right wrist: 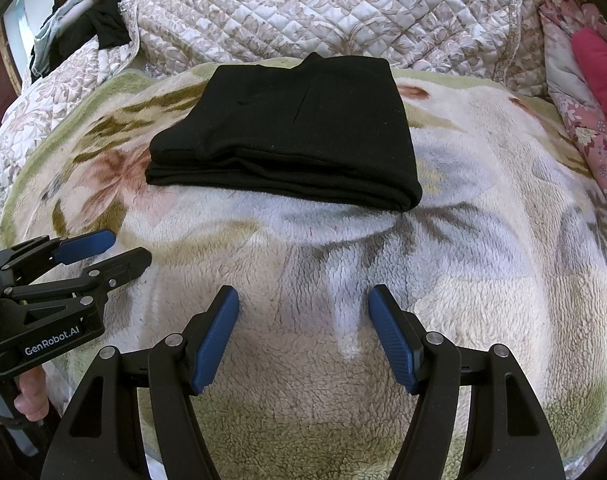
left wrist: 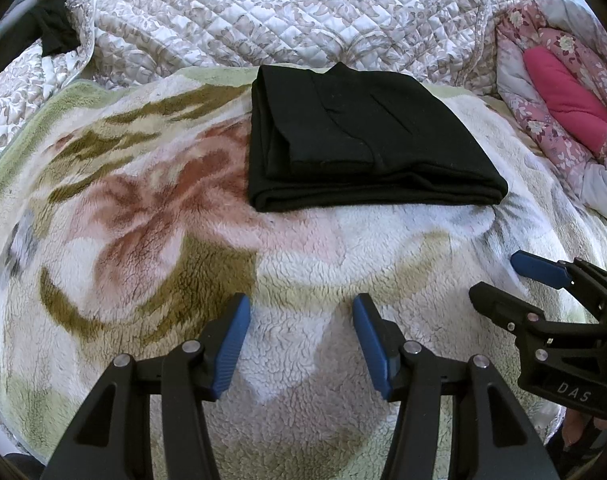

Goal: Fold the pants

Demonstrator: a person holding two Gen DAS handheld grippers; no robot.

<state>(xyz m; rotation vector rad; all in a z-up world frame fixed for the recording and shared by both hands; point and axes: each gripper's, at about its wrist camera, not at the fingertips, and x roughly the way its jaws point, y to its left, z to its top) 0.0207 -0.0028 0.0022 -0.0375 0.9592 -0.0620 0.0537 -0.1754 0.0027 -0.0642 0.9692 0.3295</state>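
Observation:
The black pants (left wrist: 359,136) lie folded into a compact stack of layers on the fleece floral blanket (left wrist: 143,220); they also show in the right wrist view (right wrist: 295,132). My left gripper (left wrist: 301,310) is open and empty, hovering over the blanket in front of the pants, apart from them. My right gripper (right wrist: 303,300) is open and empty too, also short of the pants. Each gripper shows in the other's view: the right gripper (left wrist: 503,280) at lower right, the left gripper (right wrist: 123,248) at lower left, both with jaws apart.
A quilted beige bedspread (left wrist: 283,12) rises behind the blanket. A pink floral quilt with a magenta lining (left wrist: 563,108) lies at the right. Dark clothes (right wrist: 91,28) hang at the far left. The blanket (right wrist: 483,220) spreads around the pants.

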